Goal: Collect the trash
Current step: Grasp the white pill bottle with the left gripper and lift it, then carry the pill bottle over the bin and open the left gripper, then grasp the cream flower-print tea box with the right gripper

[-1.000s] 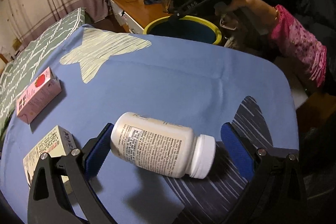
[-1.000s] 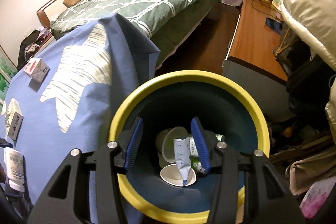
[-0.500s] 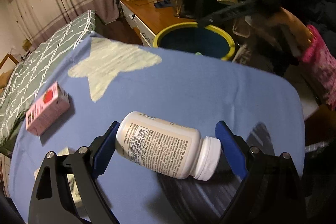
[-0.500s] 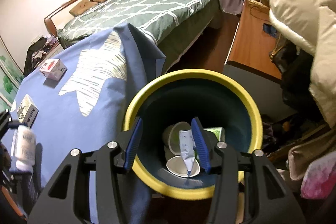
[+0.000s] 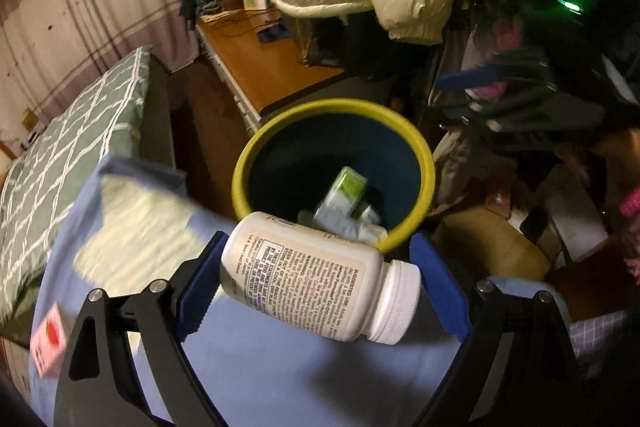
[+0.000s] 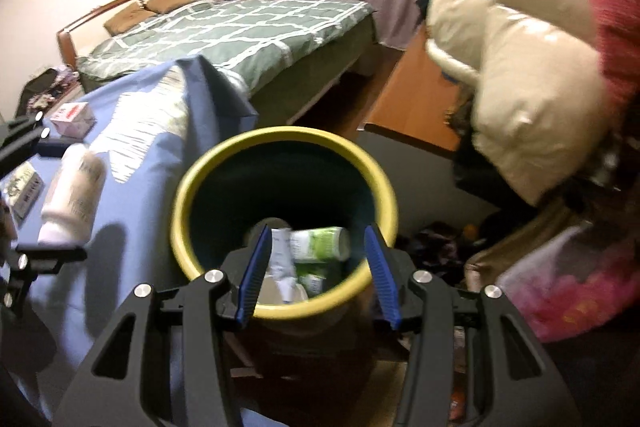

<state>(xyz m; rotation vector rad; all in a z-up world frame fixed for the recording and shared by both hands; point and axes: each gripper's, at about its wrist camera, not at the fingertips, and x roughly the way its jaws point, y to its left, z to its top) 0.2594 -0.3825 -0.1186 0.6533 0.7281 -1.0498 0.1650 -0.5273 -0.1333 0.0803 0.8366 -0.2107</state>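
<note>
White plastic bottle [image 5: 320, 277], cylindrical; perhaps ribbed cap [image 5: 396, 307].

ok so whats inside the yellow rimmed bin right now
In the bin: a green-and-white tube, a crumpled white wrapper and a pale cup. Whatever lies beneath them is covered.

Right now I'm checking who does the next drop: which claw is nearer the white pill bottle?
Left. The left claw grips the white pill bottle end to end, above the blue cloth. The right claw hangs empty over the yellow-rimmed bin, apart from it.
</note>
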